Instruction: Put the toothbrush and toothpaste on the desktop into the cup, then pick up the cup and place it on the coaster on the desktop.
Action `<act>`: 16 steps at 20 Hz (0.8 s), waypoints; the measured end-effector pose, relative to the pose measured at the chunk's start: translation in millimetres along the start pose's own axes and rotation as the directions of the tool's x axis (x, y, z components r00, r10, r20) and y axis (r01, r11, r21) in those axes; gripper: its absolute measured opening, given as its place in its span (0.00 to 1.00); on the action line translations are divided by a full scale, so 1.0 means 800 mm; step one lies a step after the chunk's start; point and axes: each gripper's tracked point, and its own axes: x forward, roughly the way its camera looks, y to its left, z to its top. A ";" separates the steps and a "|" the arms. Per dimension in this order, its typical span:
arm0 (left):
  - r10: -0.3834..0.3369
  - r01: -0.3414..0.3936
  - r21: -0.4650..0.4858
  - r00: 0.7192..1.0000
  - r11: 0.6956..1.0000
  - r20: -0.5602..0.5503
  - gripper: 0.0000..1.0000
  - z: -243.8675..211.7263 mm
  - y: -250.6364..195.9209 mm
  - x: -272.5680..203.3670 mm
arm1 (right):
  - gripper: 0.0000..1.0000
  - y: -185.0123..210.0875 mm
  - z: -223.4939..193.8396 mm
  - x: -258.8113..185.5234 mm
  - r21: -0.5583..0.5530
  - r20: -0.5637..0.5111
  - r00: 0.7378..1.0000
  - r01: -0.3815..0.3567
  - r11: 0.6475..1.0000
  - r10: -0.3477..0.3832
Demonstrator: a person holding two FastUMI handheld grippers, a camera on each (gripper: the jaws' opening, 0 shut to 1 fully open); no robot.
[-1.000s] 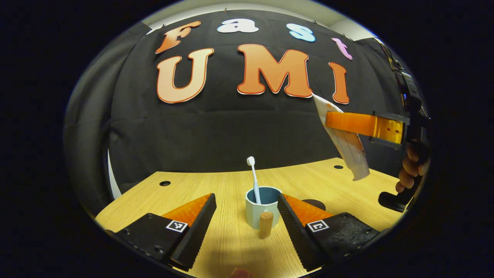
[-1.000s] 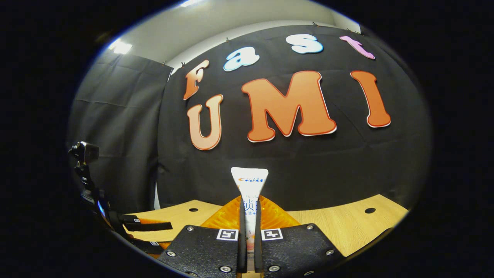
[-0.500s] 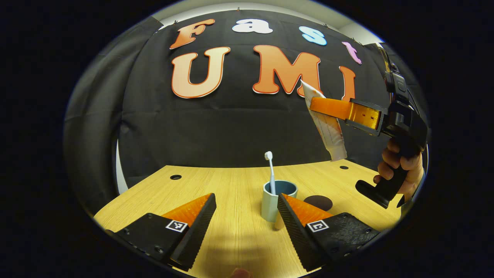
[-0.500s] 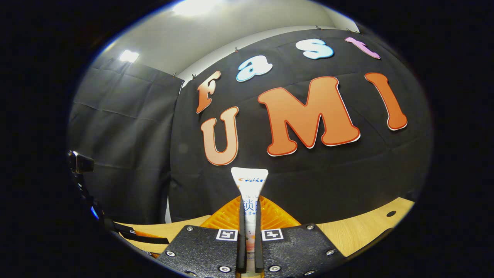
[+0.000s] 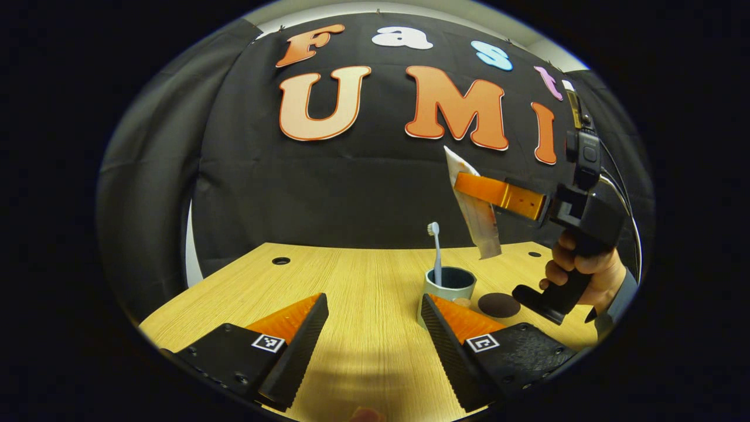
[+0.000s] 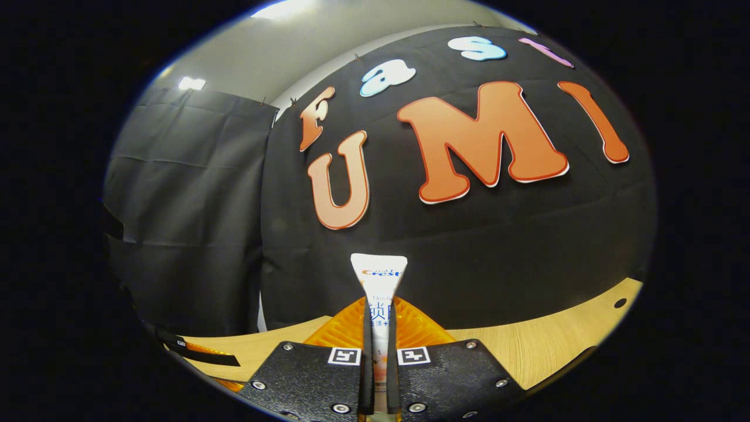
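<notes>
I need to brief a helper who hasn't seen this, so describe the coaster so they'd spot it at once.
On the wooden desk, find the pale green cup holding a toothbrush. The coaster lies flat just beside it, toward the hand: a dark brown round disc, the desk's only flat, dark thing.

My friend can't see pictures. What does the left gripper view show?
A hand-held gripper holds a toothpaste tube in the air, up and right of a cup with a toothbrush standing inside. The cup sits on a wooden desk beside a dark round coaster.

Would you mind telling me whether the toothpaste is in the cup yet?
Not yet. The toothpaste hangs in the air above the cup, clamped in the right tool; the toothbrush stands inside.
</notes>
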 end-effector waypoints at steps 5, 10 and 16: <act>0.013 -0.013 -0.013 1.000 1.000 -0.017 0.96 -0.012 0.007 0.005 | 0.08 0.002 -0.041 0.023 0.004 -0.058 0.998 0.001 1.000 -0.001; 0.008 -0.009 -0.021 1.000 1.000 -0.026 0.97 -0.017 0.004 0.007 | 0.10 -0.001 -0.074 0.023 -0.019 -0.108 0.994 0.000 1.000 -0.002; 0.023 -0.025 -0.048 0.998 0.999 -0.052 0.97 -0.027 0.007 0.006 | 0.16 -0.010 -0.106 0.013 -0.042 -0.198 0.980 0.005 0.999 -0.013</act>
